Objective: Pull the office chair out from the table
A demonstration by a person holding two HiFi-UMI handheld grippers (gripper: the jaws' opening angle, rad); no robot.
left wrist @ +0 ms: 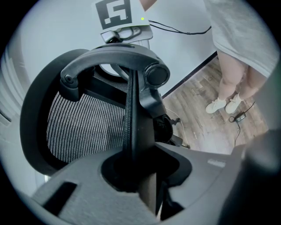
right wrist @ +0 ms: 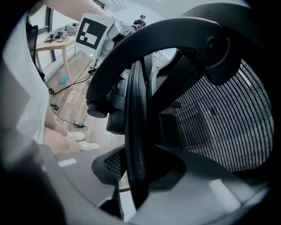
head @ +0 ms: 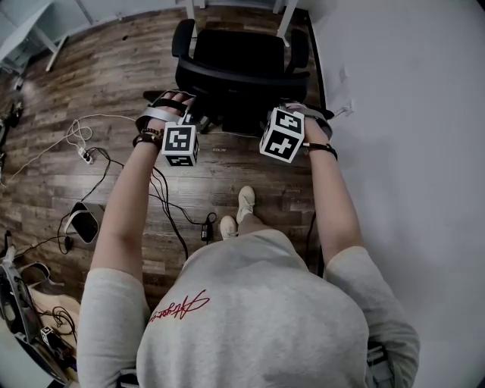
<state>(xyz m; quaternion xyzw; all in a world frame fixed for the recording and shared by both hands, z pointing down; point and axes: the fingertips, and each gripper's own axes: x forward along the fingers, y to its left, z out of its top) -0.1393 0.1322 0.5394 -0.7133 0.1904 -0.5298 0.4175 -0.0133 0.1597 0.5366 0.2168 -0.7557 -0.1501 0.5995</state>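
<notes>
Count: one office chair (head: 236,64), two grippers, two marker cubes (head: 180,144), two armrests (head: 182,38), two white shoes (head: 245,201).

The left gripper (head: 176,102) is clamping the back rim of the chair. In the left gripper view, its jaws are pressing on the black edge that is running straight up between them. The right gripper (head: 297,114) is gripping the same rim further along, with its jaws closed on the padded edge in the same way. The chair is sitting directly ahead of both grippers, and its back top is spanning from one to the other.

Orientation: the seat is facing away from the grippers, toward two white worktop legs (head: 287,23) just beyond it. The long axis of the back is running side to side between the grippers.

Appearance: the chair is all black with a striped mesh (left wrist: 83,127) back panel inside a solid frame. A curved bar (left wrist: 109,57) is arching over the top, and the armrests are rounded. It is standing on a wood-plank floor (head: 114,76).
</notes>
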